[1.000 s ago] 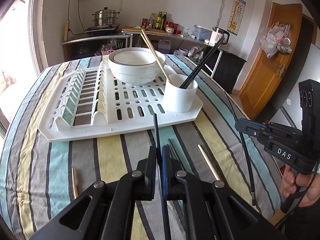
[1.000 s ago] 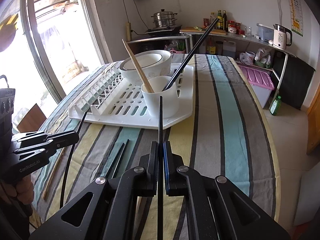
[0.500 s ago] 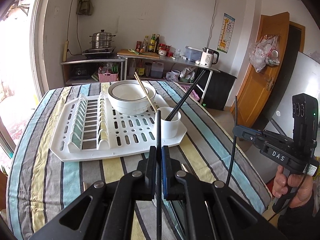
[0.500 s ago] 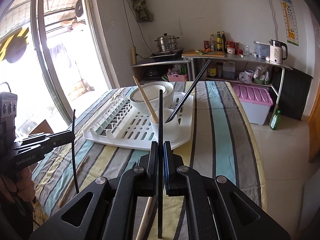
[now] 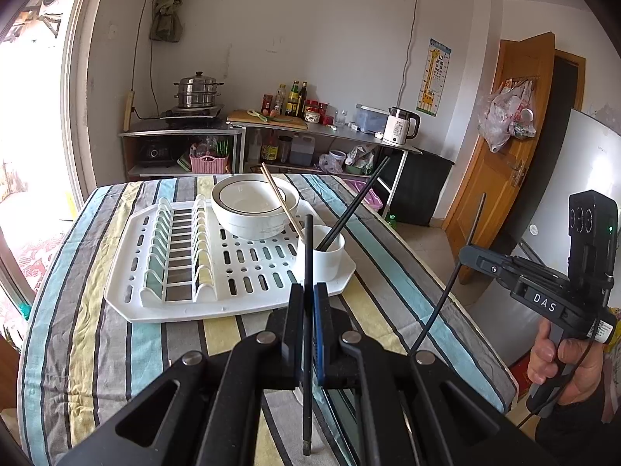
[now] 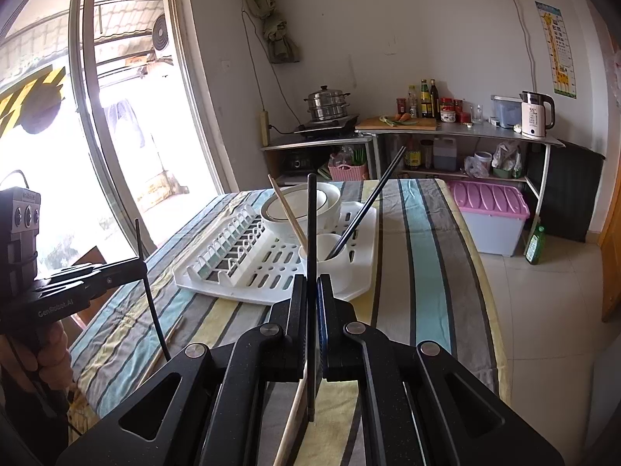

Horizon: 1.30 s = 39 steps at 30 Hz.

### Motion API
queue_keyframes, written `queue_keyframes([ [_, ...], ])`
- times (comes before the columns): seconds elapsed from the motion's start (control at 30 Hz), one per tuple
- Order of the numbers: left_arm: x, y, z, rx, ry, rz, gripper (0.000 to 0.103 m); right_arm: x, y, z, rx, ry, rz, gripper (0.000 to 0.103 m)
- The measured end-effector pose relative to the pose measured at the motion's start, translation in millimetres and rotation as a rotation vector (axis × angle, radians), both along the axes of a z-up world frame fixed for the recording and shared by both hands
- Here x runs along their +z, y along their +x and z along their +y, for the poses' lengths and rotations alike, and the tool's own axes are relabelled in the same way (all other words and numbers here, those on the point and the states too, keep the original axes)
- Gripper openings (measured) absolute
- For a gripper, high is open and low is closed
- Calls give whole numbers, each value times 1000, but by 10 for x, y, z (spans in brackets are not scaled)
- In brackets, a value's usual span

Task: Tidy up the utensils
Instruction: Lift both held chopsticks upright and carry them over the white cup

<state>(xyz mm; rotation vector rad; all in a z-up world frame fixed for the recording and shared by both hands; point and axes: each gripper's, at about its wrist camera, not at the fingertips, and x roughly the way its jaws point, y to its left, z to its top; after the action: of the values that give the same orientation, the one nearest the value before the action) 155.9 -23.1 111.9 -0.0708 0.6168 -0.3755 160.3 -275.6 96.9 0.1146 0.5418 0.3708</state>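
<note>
Kitchen corner with a big bright window, a steamer pot (image 5: 198,91) on the back counter and a kettle (image 5: 401,130) further along, and up front a table under a striped tablecloth (image 5: 97,334). On it sits a white drying rack (image 5: 186,272), with a white bowl (image 5: 254,207) at its far side and a small white cup (image 5: 324,258) at the near right corner. That cup is where the utensils go, and it already has a black chopstick and a wooden one leaning out of it. The left gripper (image 5: 307,312) is clamped tight on a black chopstick (image 5: 308,256), held roughly upright with the tip poking above the jaws. The right gripper (image 6: 311,305) is doing the same with its own black stick (image 6: 311,217), jaws fully closed on it. Both hang above the table, short of the rack. At least one wooden chopstick (image 6: 289,423) is left lying on the cloth near the front edge. If I were doing this, I'd drop one in at a time, bringing the lower end over the cup mouth first, and tilt it to match the lean of the ones inside so it doesn't knock them or tip the cup. Only open once the end is well inside the rim, since thin sticks bounce out easily.
</note>
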Motion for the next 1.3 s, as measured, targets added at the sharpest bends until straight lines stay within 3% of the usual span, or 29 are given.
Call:
queue_keyframes([
  [0.57,258,265,-88,-6,24,-31,5,233,115,-5,-15,-5,-44,5],
  [1.3,824,1073,-399,-31,-10,-56,5,619,767,73,-20,15,-85,5],
])
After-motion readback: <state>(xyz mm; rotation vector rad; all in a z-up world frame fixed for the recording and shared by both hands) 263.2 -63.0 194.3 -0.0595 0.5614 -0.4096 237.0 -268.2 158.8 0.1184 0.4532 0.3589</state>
